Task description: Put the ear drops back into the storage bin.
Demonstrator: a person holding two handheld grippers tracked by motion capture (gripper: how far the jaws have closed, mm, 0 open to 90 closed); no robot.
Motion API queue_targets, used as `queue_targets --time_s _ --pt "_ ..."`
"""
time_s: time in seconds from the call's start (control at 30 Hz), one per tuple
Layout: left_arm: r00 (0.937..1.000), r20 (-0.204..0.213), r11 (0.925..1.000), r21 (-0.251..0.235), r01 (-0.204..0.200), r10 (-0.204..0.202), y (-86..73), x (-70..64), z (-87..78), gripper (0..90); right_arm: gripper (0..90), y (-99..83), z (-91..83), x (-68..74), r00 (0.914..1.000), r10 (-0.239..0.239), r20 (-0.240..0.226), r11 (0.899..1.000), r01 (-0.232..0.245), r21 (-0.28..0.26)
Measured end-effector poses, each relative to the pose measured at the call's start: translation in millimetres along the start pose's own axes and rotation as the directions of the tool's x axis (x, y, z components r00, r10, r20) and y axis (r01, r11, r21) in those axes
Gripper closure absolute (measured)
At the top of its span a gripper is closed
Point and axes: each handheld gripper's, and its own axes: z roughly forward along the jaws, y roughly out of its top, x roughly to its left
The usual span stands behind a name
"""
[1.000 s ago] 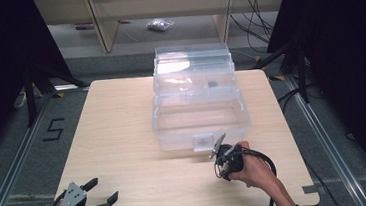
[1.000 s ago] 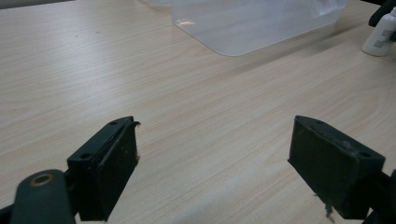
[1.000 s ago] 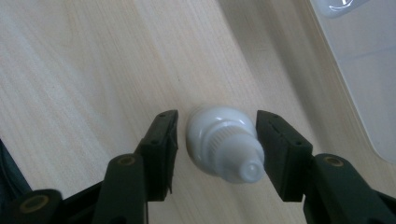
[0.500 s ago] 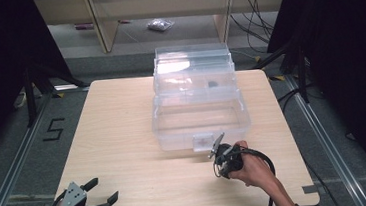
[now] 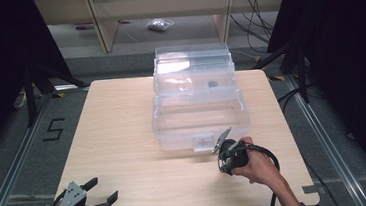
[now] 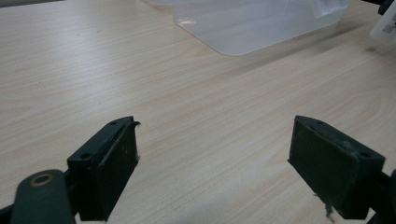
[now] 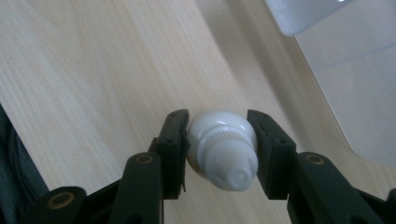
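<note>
The right gripper point(image 7: 218, 140) clamps a white tube point(image 7: 223, 149) near its ribbed cap, lower centre of frame, before the clear box point(image 5: 200, 116). It looks light, smooth, squashable; the stiff shoulder suits gripping. The left gripper point(image 6: 215, 168) is spread, empty.

A light wood-grain worktop point(image 5: 122, 118) with rounded corners stands on a grey carpeted floor point(image 5: 9, 148). Black tape on the floor to the left forms the figure 5 point(image 5: 53, 129). Beyond the far edge stands a pale wooden shelf unit point(image 5: 98, 20), with a small clear bag point(image 5: 160, 24) on the floor under it. Black curtains point(image 5: 346, 43) hang on both sides, and dark cables point(image 5: 255, 6) trail at the far right.
</note>
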Motion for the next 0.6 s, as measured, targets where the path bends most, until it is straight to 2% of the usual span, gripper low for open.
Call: queue_targets --time_s 0.07,0.1,0.2,0.33,0.37,0.43,0.47,0.5,0.6 --pt "1.0 0.006 1.0 -0.008 0.002 -0.002 -0.3 0.2 0.7 14.7 60.1 -0.6 -2.8 -2.2 1.0 0.009 -0.004 1.0 -0.009 -0.005" --pt "0.9998 0.006 0.9998 0.013 -0.017 0.017 0.2 2.2 -1.0 14.7 60.1 -0.9 -3.7 -3.7 1.0 0.007 -0.004 1.0 -0.007 -0.01" --pt "0.9999 0.005 0.9998 0.012 -0.015 0.015 -0.1 2.0 -0.9 14.7 60.1 -2.2 -7.5 -8.1 0.9996 0.028 -0.006 1.0 -0.029 -0.006" --pt "0.9999 0.006 0.9999 0.008 -0.011 0.011 0.0 1.8 -0.5 14.7 60.1 -3.2 -10.6 -15.6 0.9996 0.028 -0.005 1.0 -0.028 -0.007" --pt "0.9999 0.005 0.9998 0.013 -0.016 0.016 0.0 2.2 -1.0 14.7 60.1 -3.5 -13.2 -16.7 0.9989 0.046 -0.003 0.999 -0.046 -0.005" --pt "1.0 0.005 1.0 0.002 -0.004 0.004 -0.2 1.8 0.1 14.7 60.1 -3.2 -16.4 -20.2 0.9995 0.031 -0.008 0.999 -0.031 -0.014" --pt "1.0 0.005 1.0 0.004 -0.005 0.005 -0.2 1.7 -0.1 14.7 60.2 -3.3 -17.7 -21.1 0.9995 0.031 -0.007 0.999 -0.031 -0.016" --pt "1.0 0.003 1.0 0.005 -0.006 0.006 -0.2 1.5 -0.1 14.7 60.1 -3.0 -19.8 -20.8 0.9986 0.052 -0.005 0.999 -0.052 -0.012" --pt "1.0 0.007 1.0 0.002 -0.004 0.004 -0.3 1.9 0.1 14.8 60.1 -2.6 -26.2 -26.3 0.999 0.044 -0.007 0.999 -0.044 -0.026"
